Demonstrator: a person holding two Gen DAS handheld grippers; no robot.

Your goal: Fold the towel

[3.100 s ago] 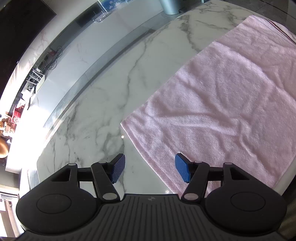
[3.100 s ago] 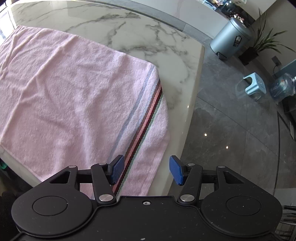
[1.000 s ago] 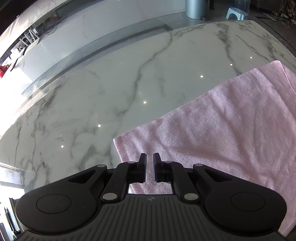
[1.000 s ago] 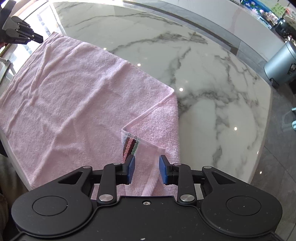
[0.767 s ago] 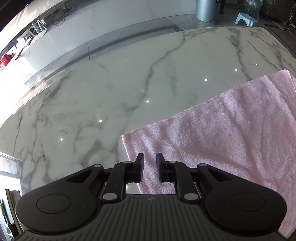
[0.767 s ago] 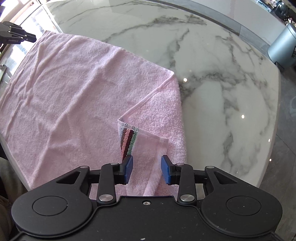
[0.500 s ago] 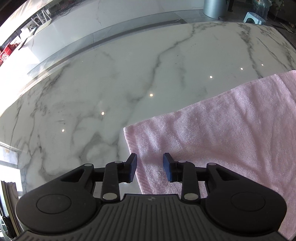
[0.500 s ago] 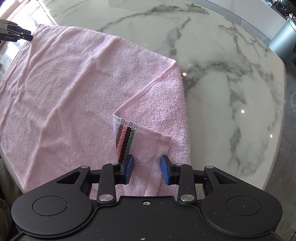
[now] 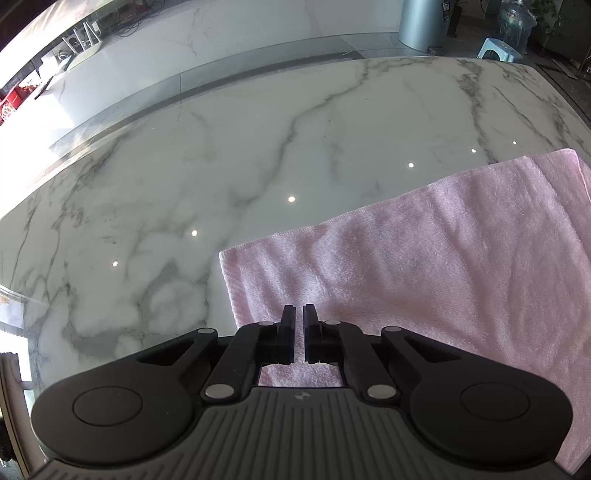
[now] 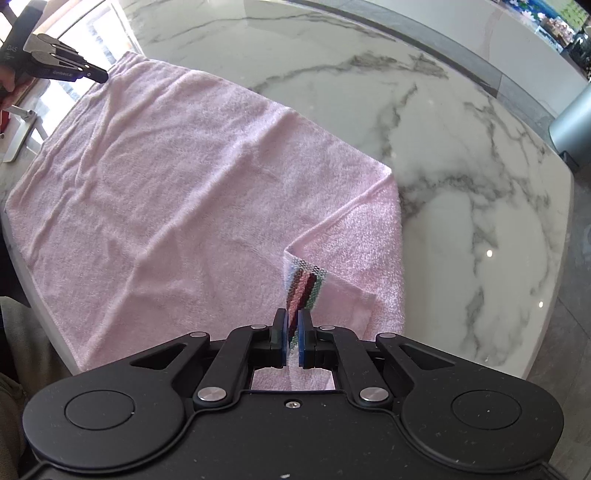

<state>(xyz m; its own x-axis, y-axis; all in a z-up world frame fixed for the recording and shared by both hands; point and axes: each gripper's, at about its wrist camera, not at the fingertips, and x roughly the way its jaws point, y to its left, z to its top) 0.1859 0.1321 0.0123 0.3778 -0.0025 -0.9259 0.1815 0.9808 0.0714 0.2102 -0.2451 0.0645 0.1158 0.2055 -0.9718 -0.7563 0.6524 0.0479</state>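
On my right wrist camera, the right claw [image 10: 291, 338] is clamped on the towel [image 10: 177, 177]: its blue pads [image 10: 301, 341] are pressed together with the striped band [image 10: 301, 291] of the near right corner pinched between them. That corner stands up off the table [image 10: 461, 206] and is folded back over the towel's own body, so the pink underside faces me beside the stripes. Beyond the pinch the rest of the pink towel lies spread flat and lightly creased, running away to my left across the white, grey-veined marble. At its far left corner I see the left claw [image 10: 92, 75], its dark tips at the towel's edge there.

On my left wrist camera, the left claw's fingers [image 9: 288, 332] are drawn nearly together, only a thin slit between them, directly over the near left corner of the towel. Pink cloth shows beneath and behind the fingers, but I cannot tell whether any of it is actually caught between them. From there the towel reaches off to the right, its far edge straight on the marble. Past the table stand a grey cylindrical bin [image 9: 423, 22] and a small light-blue stool [image 9: 498, 48] on the floor.
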